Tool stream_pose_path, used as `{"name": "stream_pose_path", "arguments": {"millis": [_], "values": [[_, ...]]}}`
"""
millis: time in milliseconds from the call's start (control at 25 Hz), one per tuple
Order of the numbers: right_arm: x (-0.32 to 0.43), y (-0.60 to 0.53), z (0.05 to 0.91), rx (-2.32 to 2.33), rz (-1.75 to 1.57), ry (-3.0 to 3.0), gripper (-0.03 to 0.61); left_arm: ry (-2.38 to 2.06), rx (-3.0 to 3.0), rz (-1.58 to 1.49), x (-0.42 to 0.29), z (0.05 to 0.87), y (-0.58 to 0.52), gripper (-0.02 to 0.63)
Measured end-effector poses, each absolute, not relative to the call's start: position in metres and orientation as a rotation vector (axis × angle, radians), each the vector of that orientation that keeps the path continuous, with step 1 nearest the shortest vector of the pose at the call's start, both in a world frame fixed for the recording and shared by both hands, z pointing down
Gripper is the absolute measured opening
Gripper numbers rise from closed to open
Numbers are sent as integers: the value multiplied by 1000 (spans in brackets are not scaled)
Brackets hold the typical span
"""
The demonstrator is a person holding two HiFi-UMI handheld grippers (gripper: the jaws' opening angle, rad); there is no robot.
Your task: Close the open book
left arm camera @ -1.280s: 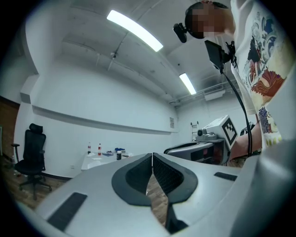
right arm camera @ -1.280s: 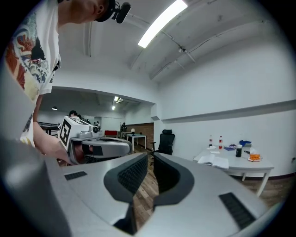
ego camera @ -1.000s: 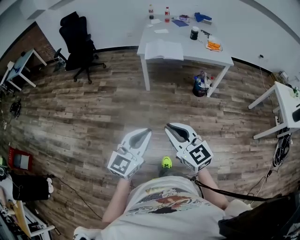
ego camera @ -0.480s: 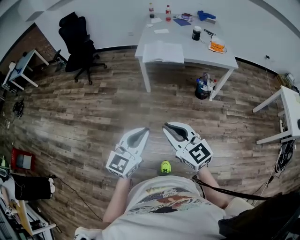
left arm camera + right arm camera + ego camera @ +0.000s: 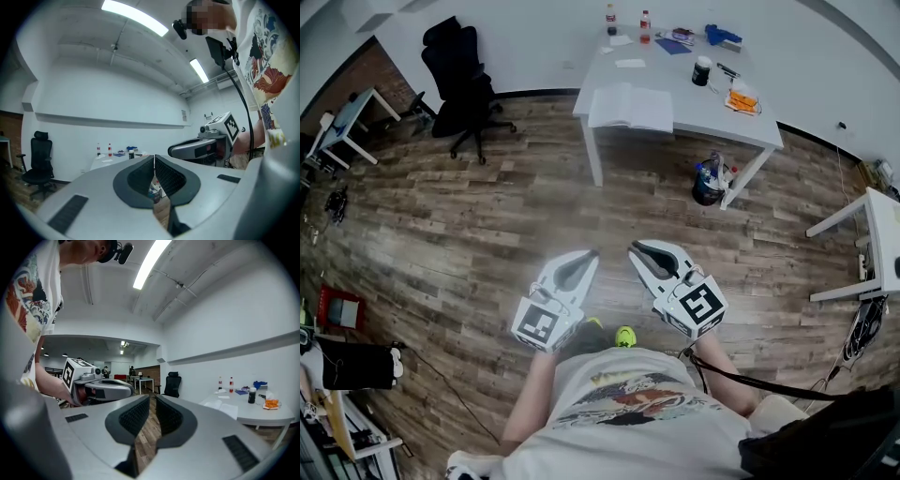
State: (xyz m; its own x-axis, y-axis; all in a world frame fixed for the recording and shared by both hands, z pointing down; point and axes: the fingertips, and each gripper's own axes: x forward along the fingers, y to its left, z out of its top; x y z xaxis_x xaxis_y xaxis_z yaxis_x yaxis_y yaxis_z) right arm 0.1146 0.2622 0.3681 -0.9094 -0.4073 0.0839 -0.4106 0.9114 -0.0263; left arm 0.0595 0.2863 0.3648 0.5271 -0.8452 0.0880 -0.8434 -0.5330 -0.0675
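Up at the frame's upper centre, the open white book (image 5: 628,106) lies on the white worktop (image 5: 694,109); lower down, the grey left gripper (image 5: 592,253) and grey right gripper (image 5: 635,247) keep jaws pressed together, empty.

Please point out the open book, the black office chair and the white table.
open book (image 5: 649,111): head view, its right page.
black office chair (image 5: 459,64): head view, its backrest.
white table (image 5: 698,111): head view, bare top near the front edge.
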Motion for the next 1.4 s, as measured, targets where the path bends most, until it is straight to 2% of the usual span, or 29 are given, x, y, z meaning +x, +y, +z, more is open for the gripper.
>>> {"name": "stream_pose_path", "arguments": {"millis": [680,1400], "values": [[55,150,369,701,64,-2934,35,1437,-2772,-94,2,363,165,14],[-49,2,371,810,76,-2850,35,1270,-2863,-70,-92,363,12,14]]}}
